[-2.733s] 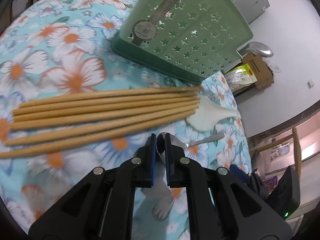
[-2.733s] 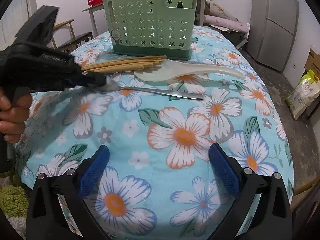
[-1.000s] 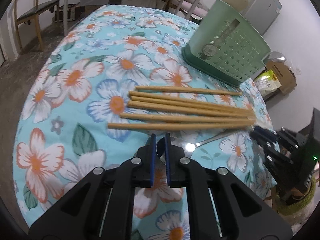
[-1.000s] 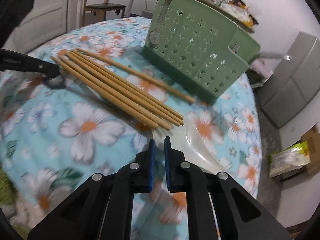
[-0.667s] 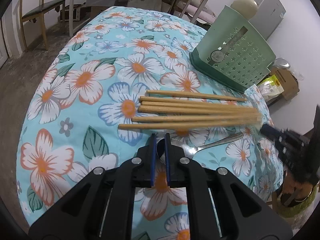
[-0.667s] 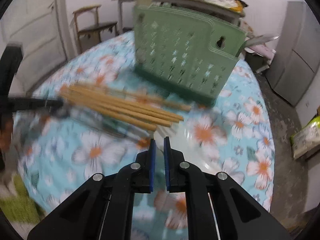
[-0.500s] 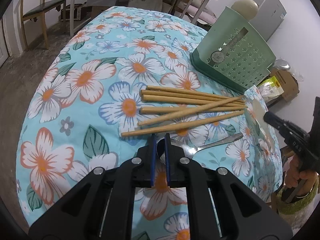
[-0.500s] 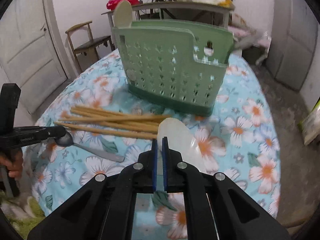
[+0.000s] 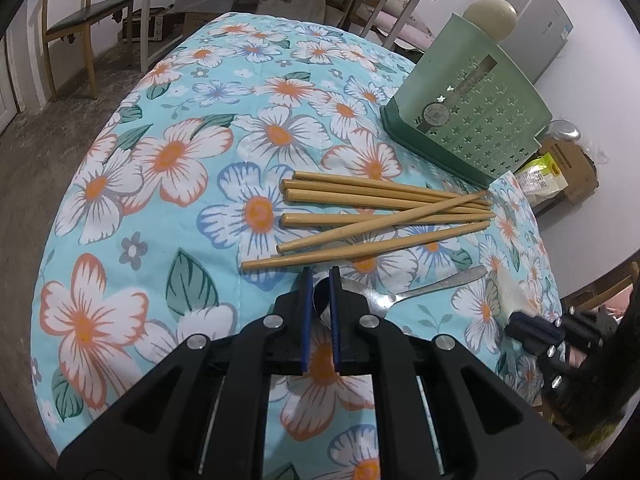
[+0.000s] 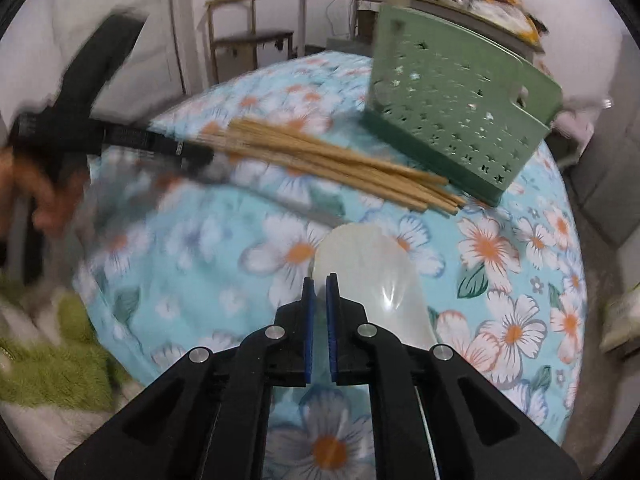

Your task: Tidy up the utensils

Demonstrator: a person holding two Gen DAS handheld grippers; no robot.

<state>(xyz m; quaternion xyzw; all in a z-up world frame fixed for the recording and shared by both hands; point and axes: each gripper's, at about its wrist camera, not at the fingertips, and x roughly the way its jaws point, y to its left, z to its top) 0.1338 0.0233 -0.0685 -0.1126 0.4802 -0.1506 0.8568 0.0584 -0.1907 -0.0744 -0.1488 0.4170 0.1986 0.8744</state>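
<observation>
The left gripper [image 9: 319, 280] has its jaws pinched on the bowl of a metal spoon [image 9: 404, 295], whose handle trails out to the right over the flowered cloth [image 9: 172, 152] on the bench; gripping the bowl leaves the handle free, which looks suited to dropping it handle-first into a slot. The right gripper [image 10: 319, 286] has its jaws pressed on the edge of a translucent white rice paddle [image 10: 372, 272], held flat and low above the cloth, probably so it can be swung up toward the green perforated caddy [image 10: 448, 120]. That caddy stands upright at the far side, with one pale utensil [image 9: 490, 14] already poking from its top. Six wooden chopsticks [image 9: 384, 216] lie loose between the grippers and the caddy, fanned and crossing, not yet sorted. The right wrist view is blurred, so finer contact there is uncertain.
</observation>
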